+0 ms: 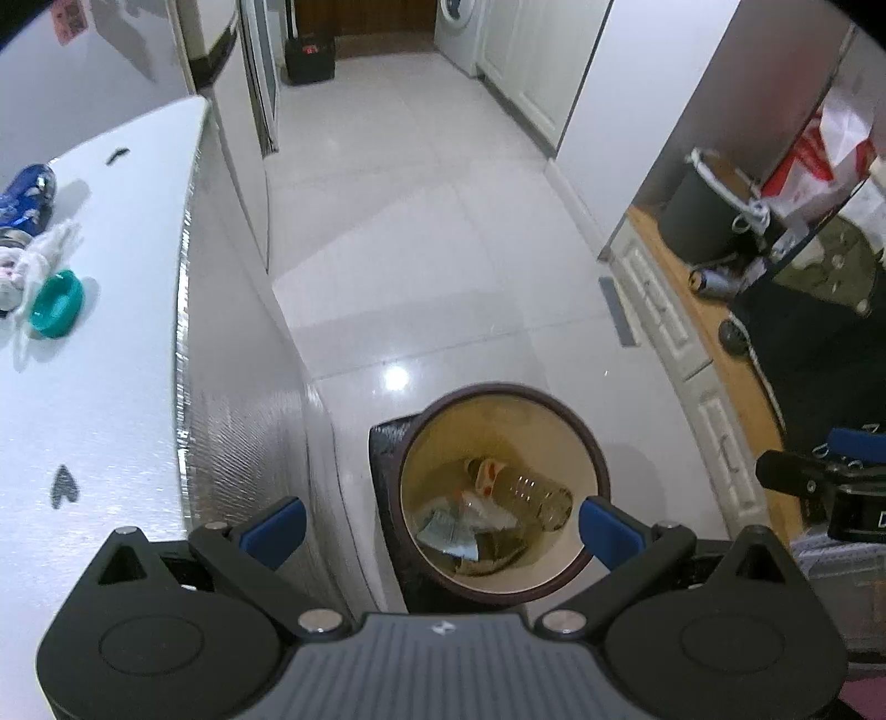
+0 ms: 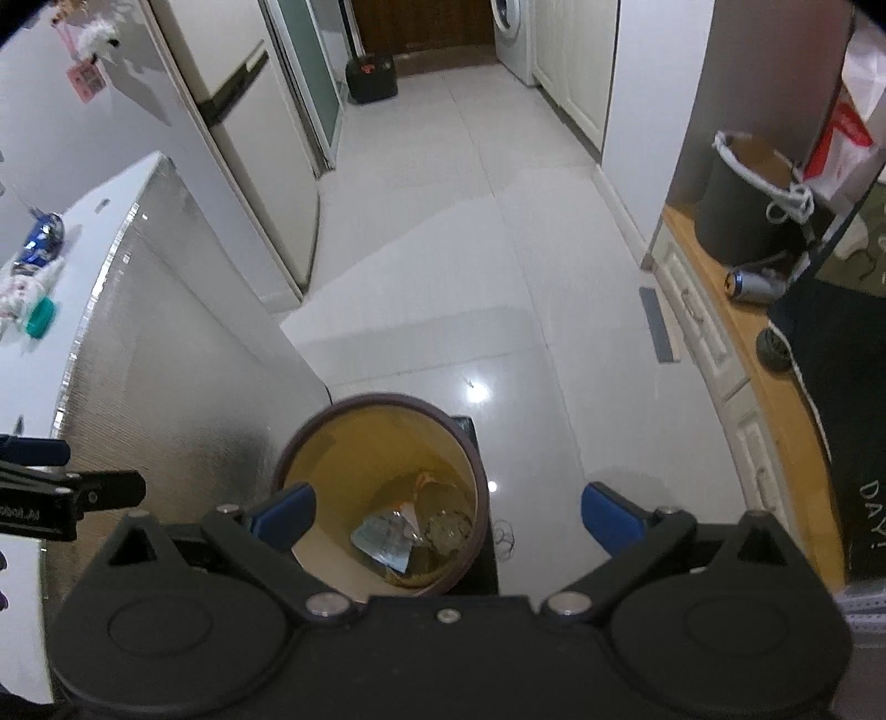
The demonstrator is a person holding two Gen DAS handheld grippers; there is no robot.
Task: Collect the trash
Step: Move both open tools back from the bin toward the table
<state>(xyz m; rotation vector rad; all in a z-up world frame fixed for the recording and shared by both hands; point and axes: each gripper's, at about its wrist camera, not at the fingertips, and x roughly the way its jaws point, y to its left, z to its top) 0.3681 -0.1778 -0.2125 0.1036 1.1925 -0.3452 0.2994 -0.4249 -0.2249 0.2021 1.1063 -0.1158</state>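
Note:
A round trash bin (image 1: 576, 432) with a dark rim stands on the floor below both grippers; it also shows in the right wrist view (image 2: 310, 437). Inside lie a clear plastic bottle (image 1: 531, 490), a bluish wrapper (image 1: 443, 534) and paper scraps. My left gripper (image 1: 443, 523) is open and empty above the bin. My right gripper (image 2: 446, 515) is open and empty above it too. On the white table (image 1: 99, 399) at left lie a blue wrapper (image 1: 25, 196), a crumpled white tissue (image 1: 47, 249) and a teal cap (image 1: 55, 304).
A fridge (image 2: 249, 138) stands behind the table. White tiled floor (image 1: 415, 221) runs down a corridor to a black box (image 1: 310, 58) and a washing machine (image 2: 512, 33). At right, a wooden counter (image 2: 775, 387) holds a grey bucket (image 2: 742, 205), a can and bags.

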